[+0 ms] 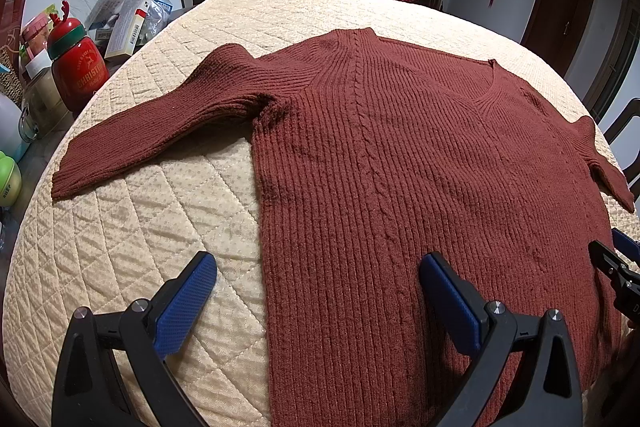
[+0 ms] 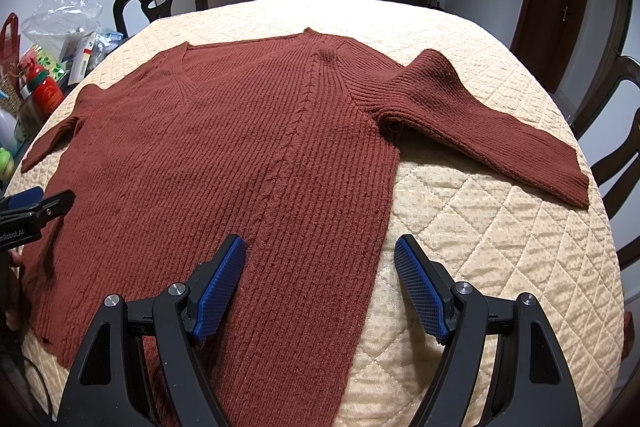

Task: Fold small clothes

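- Left hand-held gripper [image 1: 318,291]: two black plastic arms, each tipped with a blue, finely ribbed pad.
- Silver round screw heads sit on the black arms behind the pads.
- Right hand-held gripper [image 2: 320,275]: same black frame, blue textured pads, silver screws.
- White lettering marks the black body at the right-wrist view's left edge.

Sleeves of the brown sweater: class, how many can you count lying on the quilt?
2. One sleeve stretches toward the cluttered table side; the other sleeve stretches toward the opposite side. Both lie flat, unfolded, on the quilt.
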`<state>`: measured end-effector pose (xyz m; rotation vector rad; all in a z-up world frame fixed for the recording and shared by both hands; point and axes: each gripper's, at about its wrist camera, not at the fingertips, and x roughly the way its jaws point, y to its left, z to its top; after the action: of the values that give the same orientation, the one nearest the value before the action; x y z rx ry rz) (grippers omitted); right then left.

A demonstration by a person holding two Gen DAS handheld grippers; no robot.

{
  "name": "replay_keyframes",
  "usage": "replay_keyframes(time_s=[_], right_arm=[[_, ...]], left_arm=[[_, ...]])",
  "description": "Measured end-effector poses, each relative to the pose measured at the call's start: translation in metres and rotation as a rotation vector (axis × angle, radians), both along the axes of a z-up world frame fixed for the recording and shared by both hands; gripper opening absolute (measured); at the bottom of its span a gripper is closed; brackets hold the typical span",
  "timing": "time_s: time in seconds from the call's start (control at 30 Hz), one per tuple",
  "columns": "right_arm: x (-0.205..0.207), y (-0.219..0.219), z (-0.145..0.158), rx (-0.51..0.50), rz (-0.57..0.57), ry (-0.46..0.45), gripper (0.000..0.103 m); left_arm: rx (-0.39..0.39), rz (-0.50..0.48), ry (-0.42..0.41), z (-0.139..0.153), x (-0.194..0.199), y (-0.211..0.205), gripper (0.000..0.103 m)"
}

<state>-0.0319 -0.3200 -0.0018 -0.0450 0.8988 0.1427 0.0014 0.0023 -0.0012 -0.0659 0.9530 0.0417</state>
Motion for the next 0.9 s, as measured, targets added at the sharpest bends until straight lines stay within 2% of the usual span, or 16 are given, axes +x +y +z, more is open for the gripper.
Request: replay_keyframes(time_s=[0.6,0.9], right_arm=[[0.004,0.001,0.001,0.0,0.001,0.024,0.077],[0.0,0.01,0.013,0.015,0.036,0.003,0.077]], left_arm=[[0.004,-0.006,0.006,0.0,0.0,-0.002,0.103],[-0.01,-0.01,0.014,0.004,0.002,0.004,0.103]])
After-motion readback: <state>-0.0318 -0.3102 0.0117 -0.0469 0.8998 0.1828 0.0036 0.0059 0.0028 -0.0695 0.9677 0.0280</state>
